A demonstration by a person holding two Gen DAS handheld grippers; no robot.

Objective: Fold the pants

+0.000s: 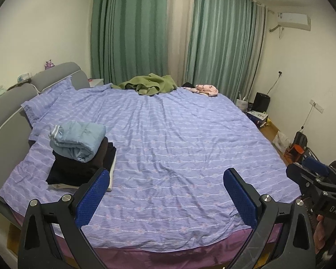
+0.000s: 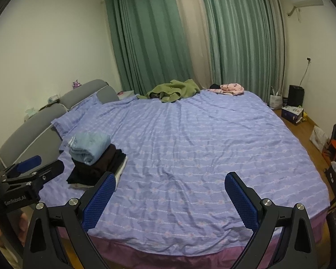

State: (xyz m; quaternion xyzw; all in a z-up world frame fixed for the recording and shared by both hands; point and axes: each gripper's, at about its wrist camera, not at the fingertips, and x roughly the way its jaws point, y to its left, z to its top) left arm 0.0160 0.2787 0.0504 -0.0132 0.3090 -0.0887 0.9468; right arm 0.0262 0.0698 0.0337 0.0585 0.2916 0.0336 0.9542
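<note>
A stack of folded clothes [image 1: 82,154] lies on the left of the bed, dark pieces below and a folded light blue garment [image 1: 78,139] on top; it also shows in the right wrist view [image 2: 96,161]. A crumpled green garment [image 1: 149,84] [image 2: 174,89] and a pink garment [image 1: 206,89] [image 2: 231,89] lie at the bed's far edge. My left gripper [image 1: 165,190] is open and empty above the near edge of the bed. My right gripper [image 2: 169,192] is open and empty too, beside the left one [image 2: 33,170].
The bed [image 1: 179,139] has a purple striped cover and a grey headboard [image 1: 9,107] at left. Green curtains [image 1: 132,29] hang behind. Bags, boxes and a black device [image 1: 261,103] stand on the wooden floor at right.
</note>
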